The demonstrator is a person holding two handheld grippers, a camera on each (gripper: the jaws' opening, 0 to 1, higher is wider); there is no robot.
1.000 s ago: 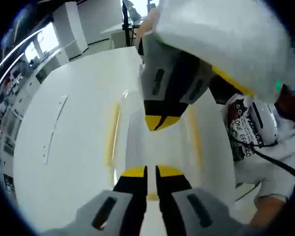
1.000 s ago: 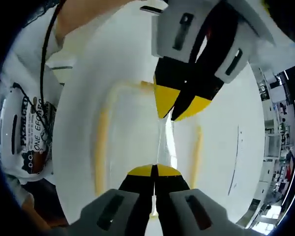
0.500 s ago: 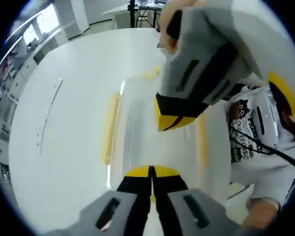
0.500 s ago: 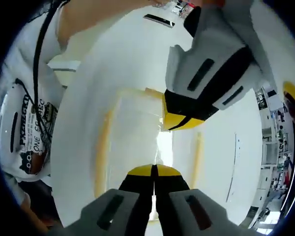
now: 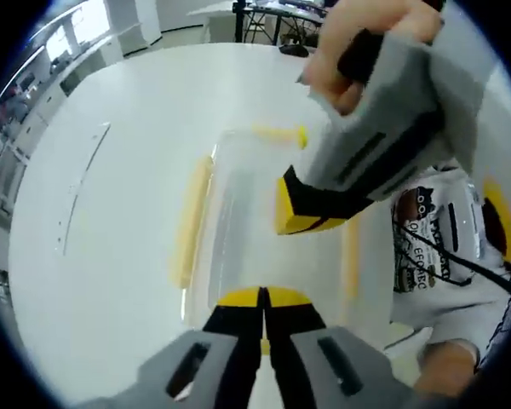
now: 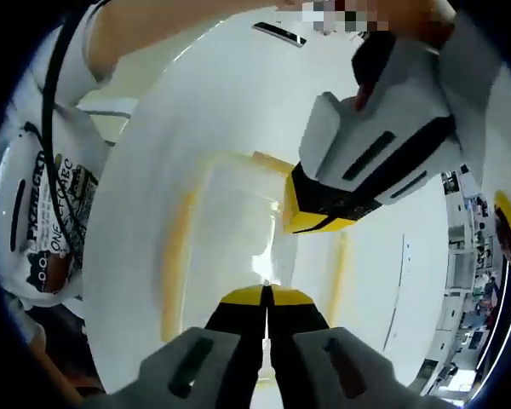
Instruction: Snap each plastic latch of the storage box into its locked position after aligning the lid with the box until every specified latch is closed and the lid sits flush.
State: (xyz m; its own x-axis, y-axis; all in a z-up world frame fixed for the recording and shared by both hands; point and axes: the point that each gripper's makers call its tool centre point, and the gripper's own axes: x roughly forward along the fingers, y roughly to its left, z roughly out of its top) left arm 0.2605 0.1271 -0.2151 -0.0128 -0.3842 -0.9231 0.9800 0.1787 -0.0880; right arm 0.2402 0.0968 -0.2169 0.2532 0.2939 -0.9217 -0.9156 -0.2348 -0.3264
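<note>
The clear plastic storage box [image 5: 268, 247] with smooth yellow latches [image 5: 191, 221] sits on the glossy white surface [image 5: 111, 213]. Left gripper [image 5: 261, 300] and right gripper [image 6: 266, 297] hover above it, yellow-tipped jaws together.

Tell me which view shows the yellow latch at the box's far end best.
The left gripper view: the far latch stands out as a bright yellow bar on the lid, left of the right hand-held gripper. In the right gripper view the far latch is pale, washed out and partly hidden by the left hand-held gripper.

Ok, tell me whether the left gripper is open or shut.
Shut. In the left gripper view, the left gripper has its two yellow-tipped jaws pressed together with no gap, above the box lid.
</note>
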